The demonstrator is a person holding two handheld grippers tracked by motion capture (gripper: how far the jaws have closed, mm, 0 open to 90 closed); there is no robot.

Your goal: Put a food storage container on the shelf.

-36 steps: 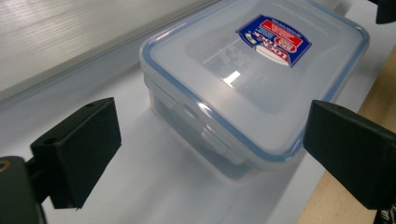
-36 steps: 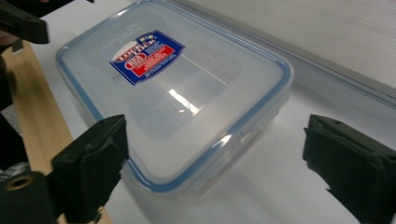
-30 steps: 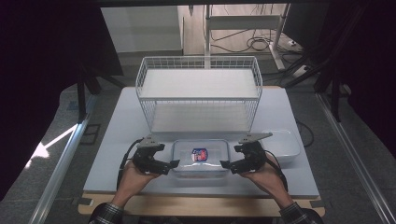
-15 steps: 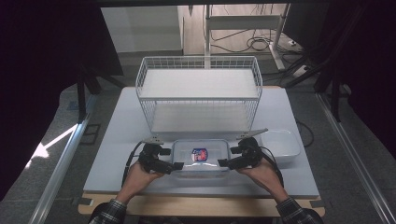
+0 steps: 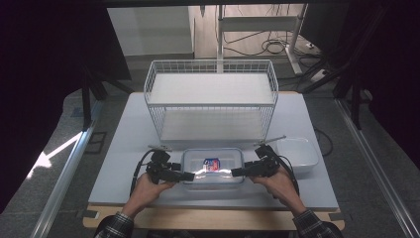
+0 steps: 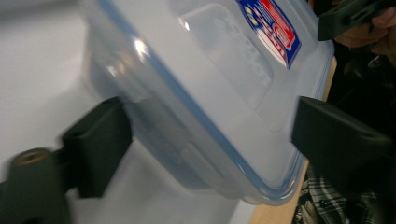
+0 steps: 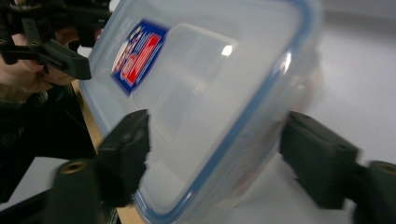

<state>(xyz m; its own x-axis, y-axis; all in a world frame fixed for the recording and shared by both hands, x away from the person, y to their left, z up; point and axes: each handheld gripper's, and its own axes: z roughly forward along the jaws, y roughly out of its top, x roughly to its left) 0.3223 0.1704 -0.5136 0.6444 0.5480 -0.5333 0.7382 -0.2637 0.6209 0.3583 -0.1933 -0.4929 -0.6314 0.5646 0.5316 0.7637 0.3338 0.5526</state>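
Note:
A clear plastic container (image 5: 213, 166) with a blue-rimmed lid and a red and blue sticker lies at the table's front middle. My left gripper (image 5: 189, 176) reaches its left end and my right gripper (image 5: 235, 173) its right end. In the left gripper view the container (image 6: 210, 84) sits between the jaws of the left gripper (image 6: 208, 126), one jaw at its wall, the other over the lid. The right gripper view shows the container (image 7: 201, 93) inside the right gripper (image 7: 215, 140), with a small gap at one jaw. Both pairs of jaws have just been closing around it.
A white wire basket (image 5: 210, 96) with a shelf stands right behind the container. To the right of the container sits a white dish (image 5: 297, 154). The table's wooden front edge (image 5: 208, 218) runs just below the hands.
Both hands have moved inward and slightly down, bringing the jaws around the container's two ends. The container has stayed in place.

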